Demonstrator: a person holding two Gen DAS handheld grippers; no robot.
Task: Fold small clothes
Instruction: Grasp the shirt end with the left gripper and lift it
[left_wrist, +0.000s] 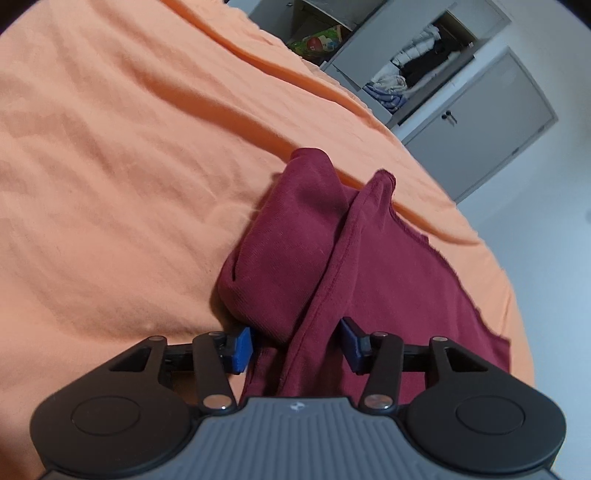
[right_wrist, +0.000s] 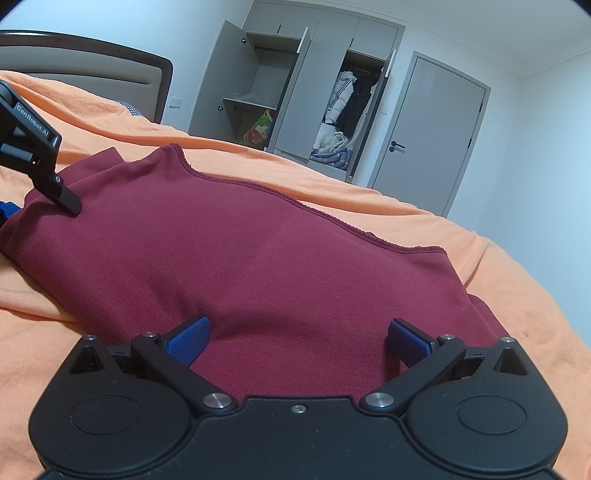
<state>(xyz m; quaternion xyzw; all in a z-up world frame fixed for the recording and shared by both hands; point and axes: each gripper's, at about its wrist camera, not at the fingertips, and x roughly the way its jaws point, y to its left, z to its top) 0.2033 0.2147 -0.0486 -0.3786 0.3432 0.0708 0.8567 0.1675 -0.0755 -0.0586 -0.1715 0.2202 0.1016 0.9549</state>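
While the left tool (left_wrist: 297, 345) is straddling a bunched fold of the maroon shirt (right_wrist: 258, 258), pads parted, the right tool (right_wrist: 297, 338) is hovering released over its flat body ahead.

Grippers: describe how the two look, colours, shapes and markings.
Both have black linkage arms on round black housings with silver pivot pins. The left gripper carries blue fingers and a ribbed grey body; white "GenRobot.AI" lettering shows in the right wrist view. The right gripper has textured blue fingers.
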